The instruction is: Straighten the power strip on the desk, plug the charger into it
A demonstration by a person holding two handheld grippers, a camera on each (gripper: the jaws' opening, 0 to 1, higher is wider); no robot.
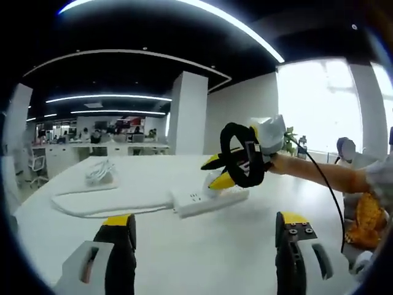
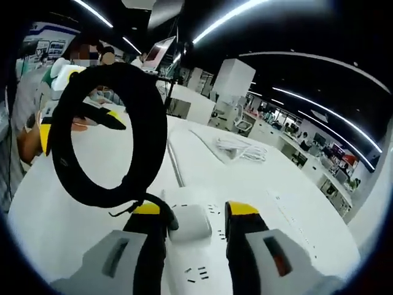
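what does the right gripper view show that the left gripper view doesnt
Right gripper view: the right gripper from behind, its jaws around the white charger sitting on the strip, and a black cable loop hanging close to the lens.

Left gripper view: the left gripper, jaws wide apart over bare desk, holding nothing, plus the whole power strip from the side and a bright window.

Both: the white desk, the power strip, the right gripper at the strip, the coiled white cable farther along the desk.
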